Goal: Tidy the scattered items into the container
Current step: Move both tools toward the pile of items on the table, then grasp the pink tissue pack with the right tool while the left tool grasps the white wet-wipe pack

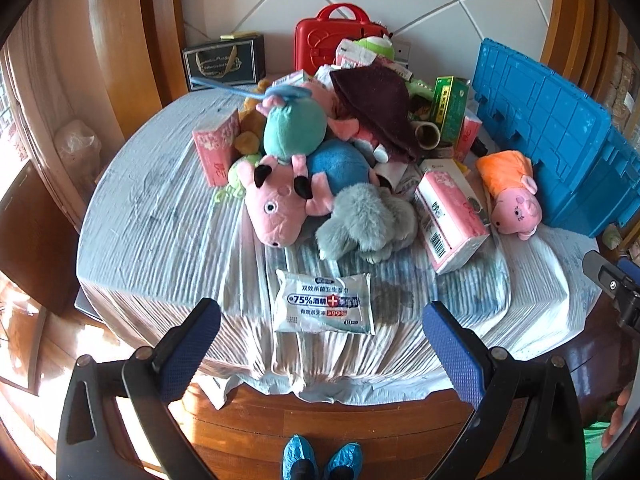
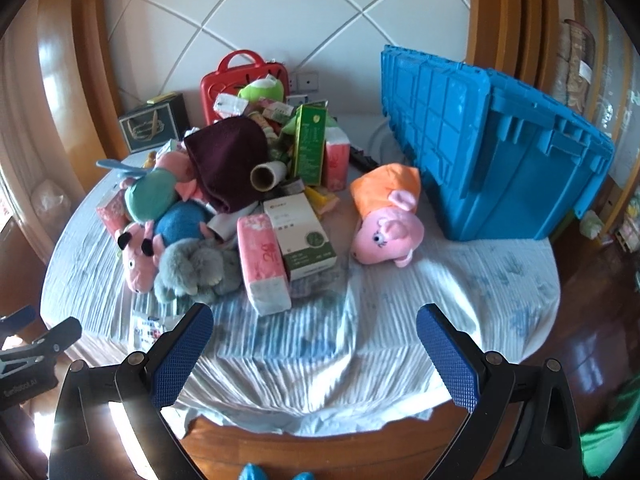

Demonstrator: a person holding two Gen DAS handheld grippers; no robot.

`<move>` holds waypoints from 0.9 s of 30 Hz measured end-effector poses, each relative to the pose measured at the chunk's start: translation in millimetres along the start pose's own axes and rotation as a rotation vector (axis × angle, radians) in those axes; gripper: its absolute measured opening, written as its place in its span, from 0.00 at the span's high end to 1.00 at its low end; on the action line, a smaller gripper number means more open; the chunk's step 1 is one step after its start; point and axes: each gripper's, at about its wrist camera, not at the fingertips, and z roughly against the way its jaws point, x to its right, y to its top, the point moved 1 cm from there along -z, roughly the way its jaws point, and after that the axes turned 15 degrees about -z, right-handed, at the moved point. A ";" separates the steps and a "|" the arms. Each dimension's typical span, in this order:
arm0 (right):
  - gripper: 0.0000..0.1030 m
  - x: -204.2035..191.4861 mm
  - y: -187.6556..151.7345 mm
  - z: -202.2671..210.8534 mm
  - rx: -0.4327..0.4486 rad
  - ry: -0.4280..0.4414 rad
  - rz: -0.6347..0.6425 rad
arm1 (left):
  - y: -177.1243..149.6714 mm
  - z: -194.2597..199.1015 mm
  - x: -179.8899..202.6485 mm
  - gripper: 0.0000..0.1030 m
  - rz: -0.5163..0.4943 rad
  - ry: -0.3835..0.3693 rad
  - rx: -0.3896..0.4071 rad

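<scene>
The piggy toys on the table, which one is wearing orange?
The pig plush in the orange dress, lying apart from the pile, right beside the blue crate. The other pink pig has black ears and lies in the heap by the grey plush.

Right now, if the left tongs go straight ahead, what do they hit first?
Most likely the wet wipes packet: it lies flat on the tablecloth between the open left tongs, nearest in line. The grey plush is next behind it. Depth is uncertain through the fisheye.
</scene>
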 end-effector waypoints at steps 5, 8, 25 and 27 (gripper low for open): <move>0.00 -5.5 -20.3 -52.9 -0.090 0.010 0.015 | -21.3 -68.9 0.8 0.01 0.015 -0.007 -0.089; 0.00 -13.1 -31.0 -78.8 -0.130 0.014 0.031 | -25.2 -102.4 -3.6 0.00 0.027 -0.007 -0.119; 0.00 -32.8 -28.8 -163.1 -0.143 0.008 -0.021 | -10.8 -171.5 7.6 0.00 -0.103 -0.056 -0.097; 0.00 -32.8 -28.8 -171.6 -0.143 0.002 -0.022 | -12.4 -170.1 8.6 0.00 -0.106 -0.058 -0.095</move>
